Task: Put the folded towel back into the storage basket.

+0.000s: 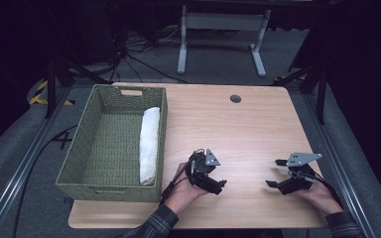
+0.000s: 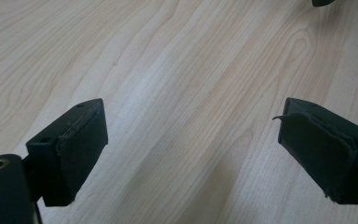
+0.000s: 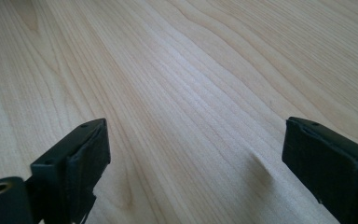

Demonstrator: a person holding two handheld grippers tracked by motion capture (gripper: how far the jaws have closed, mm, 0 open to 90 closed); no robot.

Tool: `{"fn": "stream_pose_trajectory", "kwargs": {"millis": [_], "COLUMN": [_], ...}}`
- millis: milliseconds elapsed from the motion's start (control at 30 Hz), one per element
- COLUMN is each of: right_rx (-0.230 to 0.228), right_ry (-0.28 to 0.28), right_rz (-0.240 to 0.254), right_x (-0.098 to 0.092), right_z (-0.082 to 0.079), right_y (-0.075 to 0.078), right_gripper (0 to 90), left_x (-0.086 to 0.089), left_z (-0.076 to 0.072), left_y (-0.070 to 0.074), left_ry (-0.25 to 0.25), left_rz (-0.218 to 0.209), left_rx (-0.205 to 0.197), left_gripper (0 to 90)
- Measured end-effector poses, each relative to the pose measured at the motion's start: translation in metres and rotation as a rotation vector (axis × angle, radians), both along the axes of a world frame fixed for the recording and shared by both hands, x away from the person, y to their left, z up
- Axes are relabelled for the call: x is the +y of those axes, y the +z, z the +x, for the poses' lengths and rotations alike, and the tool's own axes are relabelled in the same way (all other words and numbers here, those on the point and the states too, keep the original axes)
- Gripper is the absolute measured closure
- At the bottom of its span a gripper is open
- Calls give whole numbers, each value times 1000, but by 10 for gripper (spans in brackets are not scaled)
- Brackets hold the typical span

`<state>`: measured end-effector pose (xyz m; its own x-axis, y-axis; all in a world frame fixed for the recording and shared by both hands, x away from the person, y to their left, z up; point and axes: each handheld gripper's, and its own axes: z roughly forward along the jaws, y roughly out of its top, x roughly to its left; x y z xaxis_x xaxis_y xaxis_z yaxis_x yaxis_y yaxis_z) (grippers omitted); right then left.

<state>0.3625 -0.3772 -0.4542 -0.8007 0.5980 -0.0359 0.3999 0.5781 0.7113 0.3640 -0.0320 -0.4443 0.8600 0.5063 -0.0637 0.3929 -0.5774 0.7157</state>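
Observation:
My left gripper (image 1: 217, 184) hovers low over the wooden table (image 1: 248, 129) near its front edge, just right of the basket, held in a person's hand. In the left gripper view its jaws (image 2: 191, 135) stand wide apart with bare wood between them. My right gripper (image 1: 274, 173) is at the front right, its jaws pointing left toward the other gripper. The right gripper view has its jaws (image 3: 196, 149) spread open over bare wood, holding nothing. A green woven basket (image 1: 79, 148) sits on the table's left side, with a rolled white towel (image 1: 149, 144) lying along its right wall.
A round cable hole (image 1: 235, 98) sits near the table's far edge. A white desk frame (image 1: 222, 29) stands on the floor beyond the table. Cables trail over the floor at the back left. A dark jaw tip (image 2: 324, 2) shows at the top edge of the left gripper view.

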Motion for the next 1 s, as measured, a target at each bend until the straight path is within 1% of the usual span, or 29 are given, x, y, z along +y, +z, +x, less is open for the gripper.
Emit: {"fn": "stream_pose_trajectory", "kwargs": {"millis": [33, 67, 133, 167, 200, 233, 300, 333, 367, 400, 433, 467, 533, 567, 600, 633, 1000], "right_rx": [4, 4, 10, 14, 12, 14, 13, 17, 15, 15, 21, 23, 21, 20, 16, 11, 10], "right_ry": [-3, -2, -1, -1, 4, 3, 5, 9, 12, 13, 13, 17, 22, 23, 24, 25, 27], "right_rz": [0, -1, -7, -12, -14, -16, -22, -23, -24, -30, -33, -37, -26, -25, -17, -8, -6], "right_x": [0, 1, 1, 2, 3, 3, 4, 4, 5, 5, 5, 6, 6, 6, 6, 5, 5], "right_z": [0, 0, 1, 1, 1, 1, 1, 1, 1, 2, 2, 2, 2, 2, 2, 1, 2], "right_y": [-1, -1, -3, -3, -4, -5, -6, -7, -8, -9, -10, -11, -13, -13, -14, -14, -15], "right_gripper": [68, 58, 43, 37, 32, 25, 20, 17, 11, 8, 2, 0, 0, 0, 0, 0, 0], "left_x": [-1, -2, -5, -5, -8, -10, -12, -12, -13, -15, -15, -15, -15, -15, -14, -13, -12], "left_z": [0, 0, 1, 1, 2, 1, 1, 1, 1, 0, 0, 0, 0, 0, -1, -1, -1], "left_y": [-3, -7, -14, -14, -18, -20, -23, -24, -25, -26, -26, -26, -27, -28, -28, -30, -29], "left_ry": [2, 3, -8, -8, -22, -24, -26, -33, -41, -35, -42, -48, -52, -51, -53, -56, -74], "left_rz": [-5, 2, 40, 40, 72, 82, 85, 100, 102, 109, 115, 116, 113, 105, 101, 84, 87], "left_rx": [9, 15, 12, 12, 18, 25, 25, 27, 18, 2, 2, 0, -3, -13, -8, -22, -24], "left_gripper": [86, 84, 69, 62, 45, 34, 32, 29, 18, 13, 12, 10, 0, 0, 0, 0, 0]}}
